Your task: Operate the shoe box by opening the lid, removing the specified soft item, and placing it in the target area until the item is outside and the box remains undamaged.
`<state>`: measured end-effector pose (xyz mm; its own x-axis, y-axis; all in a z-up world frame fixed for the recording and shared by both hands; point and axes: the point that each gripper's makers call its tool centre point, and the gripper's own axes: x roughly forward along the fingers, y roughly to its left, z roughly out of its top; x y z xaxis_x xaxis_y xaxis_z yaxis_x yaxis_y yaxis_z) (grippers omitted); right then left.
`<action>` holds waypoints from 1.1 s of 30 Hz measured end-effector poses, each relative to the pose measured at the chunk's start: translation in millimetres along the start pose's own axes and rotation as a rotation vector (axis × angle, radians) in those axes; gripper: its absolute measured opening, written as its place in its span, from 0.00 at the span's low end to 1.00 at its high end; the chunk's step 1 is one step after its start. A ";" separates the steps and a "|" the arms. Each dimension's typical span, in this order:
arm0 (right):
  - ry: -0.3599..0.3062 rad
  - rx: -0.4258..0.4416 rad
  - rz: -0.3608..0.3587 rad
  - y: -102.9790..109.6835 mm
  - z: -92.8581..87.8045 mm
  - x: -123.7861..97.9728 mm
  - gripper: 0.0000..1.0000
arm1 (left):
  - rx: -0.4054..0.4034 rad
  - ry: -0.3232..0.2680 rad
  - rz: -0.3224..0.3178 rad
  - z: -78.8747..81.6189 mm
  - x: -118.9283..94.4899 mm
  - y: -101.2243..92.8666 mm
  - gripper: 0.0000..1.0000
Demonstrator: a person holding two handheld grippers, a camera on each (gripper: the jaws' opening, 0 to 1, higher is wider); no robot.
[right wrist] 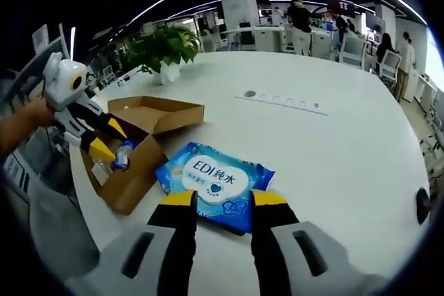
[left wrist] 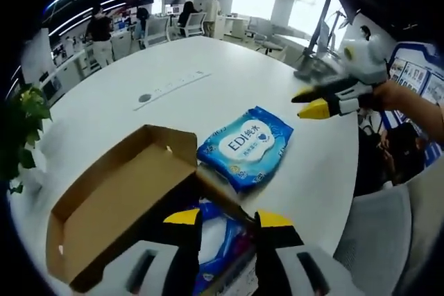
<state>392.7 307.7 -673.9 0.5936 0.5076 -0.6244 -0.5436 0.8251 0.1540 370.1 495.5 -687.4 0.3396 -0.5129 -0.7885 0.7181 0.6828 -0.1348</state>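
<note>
Left gripper (left wrist: 225, 221): jaws are seen parted, nothing held between them; the yellow tips are held just over the box's near edge. In the right gripper view it (right wrist: 105, 138) is seen at the left, at the box's open side.
Box (left wrist: 104, 206): cardboard, open, lid (left wrist: 166, 154) folded back; it is found directly ahead of and under the left gripper, and to the left of the right gripper (right wrist: 220, 202).
Box contents: a blue-and-white soft pack (left wrist: 218, 237) is seen inside, just beyond the left tips, partly hidden by them; in the right gripper view something pale blue (right wrist: 123, 154) is seen at the box's mouth, next to the left gripper's tips. What else is inside cannot be told.
Wipes (left wrist: 246, 145): a blue pack printed "EDI" is laid flat on the table, outside the box, touching or just beside the box's edge; it lies just beyond the right gripper's tips.
Right gripper: jaws are seen apart and empty, held over the wipes' near edge; in the left gripper view it (left wrist: 316, 105) is seen beyond and right of the wipes, above the table, with a hand (left wrist: 392, 95) behind it.
Table (left wrist: 208, 67): white, round.
Plant (right wrist: 163, 46): set on the table beyond the box.
Far: desks, chairs and people are seen standing.
</note>
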 end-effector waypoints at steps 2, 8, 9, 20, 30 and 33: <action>0.002 -0.028 0.014 6.9 2.9 -1.6 0.30 | 0.002 -0.001 0.000 -3.8 -4.0 1.9 0.30; 0.008 -0.099 0.044 23.2 9.2 -2.5 0.33 | 0.006 -0.006 -0.003 -12.9 -13.1 7.0 0.30; 0.009 -0.107 0.052 26.8 10.5 -2.1 0.34 | 0.009 -0.005 -0.006 -14.3 -14.3 7.1 0.30; 0.018 -0.210 0.121 61.3 22.3 7.2 0.36 | 0.090 0.010 -0.038 -31.7 -25.1 8.6 0.29; 0.032 -0.281 0.174 88.0 32.2 23.2 0.36 | 0.168 0.032 -0.091 -44.1 -24.1 10.4 0.27; 0.035 -0.300 0.189 95.9 35.2 29.8 0.36 | 0.181 0.037 -0.101 -46.6 -23.4 11.9 0.27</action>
<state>379.2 410.7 -650.8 0.4482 0.6315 -0.6327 -0.7951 0.6051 0.0407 342.4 539.8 -698.5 0.2401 -0.5527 -0.7981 0.8461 0.5222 -0.1071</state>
